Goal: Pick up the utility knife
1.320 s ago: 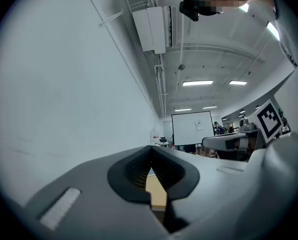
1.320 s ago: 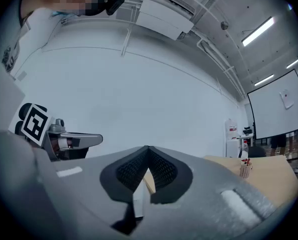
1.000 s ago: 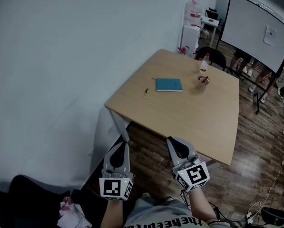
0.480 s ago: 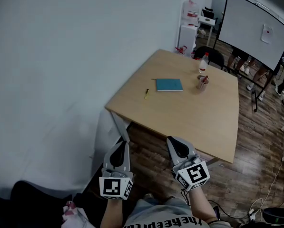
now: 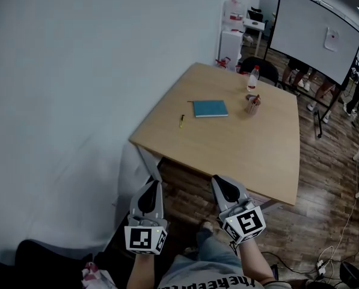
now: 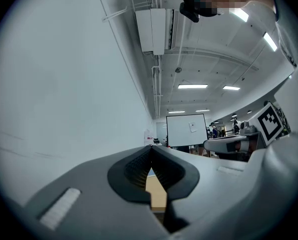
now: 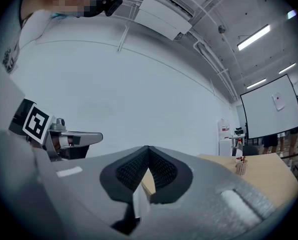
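The grey left gripper (image 5: 154, 186) and right gripper (image 5: 221, 185) hover with jaws pressed together on nothing, short of the light wooden table (image 5: 251, 152); at 12 o'clock from them a small yellow-and-black stick, probably the utility knife (image 5: 181, 120), lies at 9 o'clock of the teal rectangular notebook (image 5: 210, 108)

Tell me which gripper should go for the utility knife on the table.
Left, narrowly. The utility knife lies near the table's left edge, left of the blue notebook, more in line with the left gripper than the right gripper. Both are shut, empty and short of the table.
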Demonstrator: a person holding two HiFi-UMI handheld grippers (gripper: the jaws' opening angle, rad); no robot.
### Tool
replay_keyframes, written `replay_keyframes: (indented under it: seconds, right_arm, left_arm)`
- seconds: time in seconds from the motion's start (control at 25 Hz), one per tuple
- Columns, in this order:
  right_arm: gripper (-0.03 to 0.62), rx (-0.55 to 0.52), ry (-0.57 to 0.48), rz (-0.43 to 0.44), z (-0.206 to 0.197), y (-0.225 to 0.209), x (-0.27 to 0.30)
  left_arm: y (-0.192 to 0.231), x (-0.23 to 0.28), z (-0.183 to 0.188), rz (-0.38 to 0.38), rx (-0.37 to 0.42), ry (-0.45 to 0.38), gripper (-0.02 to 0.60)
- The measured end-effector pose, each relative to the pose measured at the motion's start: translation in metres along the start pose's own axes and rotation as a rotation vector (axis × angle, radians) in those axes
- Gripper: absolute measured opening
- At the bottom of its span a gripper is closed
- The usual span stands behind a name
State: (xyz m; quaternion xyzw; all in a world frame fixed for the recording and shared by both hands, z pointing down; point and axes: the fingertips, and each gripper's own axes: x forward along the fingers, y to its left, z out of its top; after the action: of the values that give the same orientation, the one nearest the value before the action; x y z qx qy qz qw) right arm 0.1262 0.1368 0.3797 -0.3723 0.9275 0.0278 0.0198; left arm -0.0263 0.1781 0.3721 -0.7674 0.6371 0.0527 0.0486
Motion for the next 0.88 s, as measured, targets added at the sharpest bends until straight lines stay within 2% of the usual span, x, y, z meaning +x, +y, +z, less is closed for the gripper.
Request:
replay_keyframes:
  seconds: [0.24, 0.88]
  right_arm:
    - [0.002, -0.002, 0.001, 0.009, -0.004, -0.017, 0.03]
    - [0.002, -0.007, -0.02, 0.083, 0.0, -0.091, 0.144]
  left_arm:
    - [0.015, 0.028, -0.005, 0.019, -0.002, 0.011, 0.02]
    - [0.059, 0.142, -0.011, 0.076, -0.001, -0.007, 0.02]
